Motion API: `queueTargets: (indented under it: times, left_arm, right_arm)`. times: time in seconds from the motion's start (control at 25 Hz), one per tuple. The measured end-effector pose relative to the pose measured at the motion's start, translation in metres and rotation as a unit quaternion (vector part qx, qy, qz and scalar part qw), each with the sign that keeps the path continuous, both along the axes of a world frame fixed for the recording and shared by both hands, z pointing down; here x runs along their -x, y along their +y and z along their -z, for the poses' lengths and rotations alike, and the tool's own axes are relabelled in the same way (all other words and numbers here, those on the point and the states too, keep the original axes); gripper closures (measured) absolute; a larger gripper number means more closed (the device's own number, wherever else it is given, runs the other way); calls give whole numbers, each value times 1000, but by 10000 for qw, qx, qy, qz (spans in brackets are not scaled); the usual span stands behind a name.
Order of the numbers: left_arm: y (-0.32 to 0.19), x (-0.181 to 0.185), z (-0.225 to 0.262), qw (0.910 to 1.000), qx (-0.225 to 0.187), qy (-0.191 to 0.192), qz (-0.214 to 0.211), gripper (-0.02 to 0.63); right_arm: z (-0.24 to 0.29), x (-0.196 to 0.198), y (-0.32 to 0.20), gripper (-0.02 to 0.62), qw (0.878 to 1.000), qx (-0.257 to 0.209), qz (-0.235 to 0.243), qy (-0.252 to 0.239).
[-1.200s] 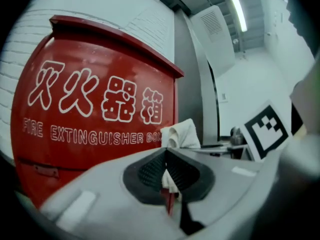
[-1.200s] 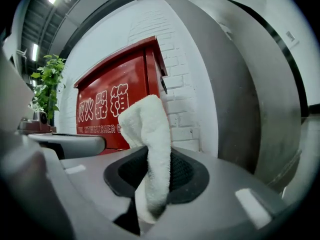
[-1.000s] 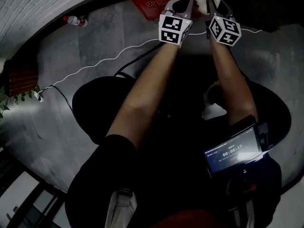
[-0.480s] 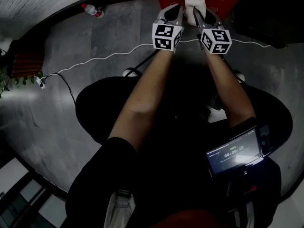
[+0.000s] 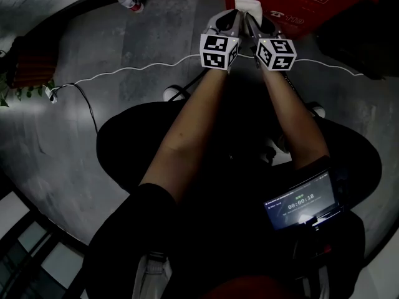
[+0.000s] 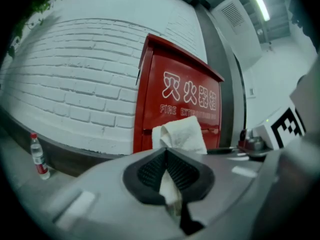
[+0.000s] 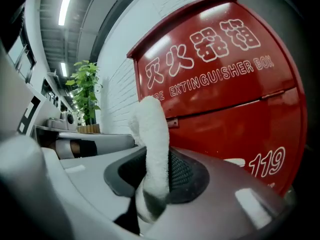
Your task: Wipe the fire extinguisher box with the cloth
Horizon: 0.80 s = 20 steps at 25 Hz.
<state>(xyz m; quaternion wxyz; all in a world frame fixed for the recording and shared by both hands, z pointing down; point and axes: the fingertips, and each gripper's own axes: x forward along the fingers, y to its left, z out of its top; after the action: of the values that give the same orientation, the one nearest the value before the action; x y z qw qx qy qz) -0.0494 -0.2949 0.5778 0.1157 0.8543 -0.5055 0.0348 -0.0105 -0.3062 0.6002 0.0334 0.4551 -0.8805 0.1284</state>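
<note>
Left gripper (image 5: 230, 20) and right gripper (image 5: 256, 22) side by side, both clamped shut on white cloth (image 5: 248, 5). Cloth raised just before red fire extinguisher box (image 5: 312, 8); contact unclear. Wiping apparently barely begun, box faces left to do.

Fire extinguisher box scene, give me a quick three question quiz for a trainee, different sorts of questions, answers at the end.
1. True or false: the left claw and the right claw are both shut on the cloth.
2. In the left gripper view, what stands at the foot of the brick wall, left of the box?
A. a bottle
B. a bucket
C. a broom
3. Fill in: the box is coloured ____.

Key: 1 true; 2 A; 3 red.
</note>
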Motion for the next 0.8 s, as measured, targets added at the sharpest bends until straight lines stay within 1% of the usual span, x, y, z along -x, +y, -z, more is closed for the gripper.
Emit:
queueTargets:
  times: [0.16,0.4,0.64,0.8]
  left_arm:
    - [-5,7,-14,9999,128,-12,75,607]
    - [-15,3,-25,9997,250,-9,34,607]
    - [-24,-14,-24,9996,255,152,-14,607]
    - [-25,-34,-25,9995,225,156,-163,607]
  right_arm:
    - [-14,7,-9,497,10000,89,42,-12]
    - [-19,7,-25,498,9999,88,-123,26]
    - [-17,-6,-27,497,9996,23,-253,136]
    - [-17,-26,-27,497,9991,-89,-363,219]
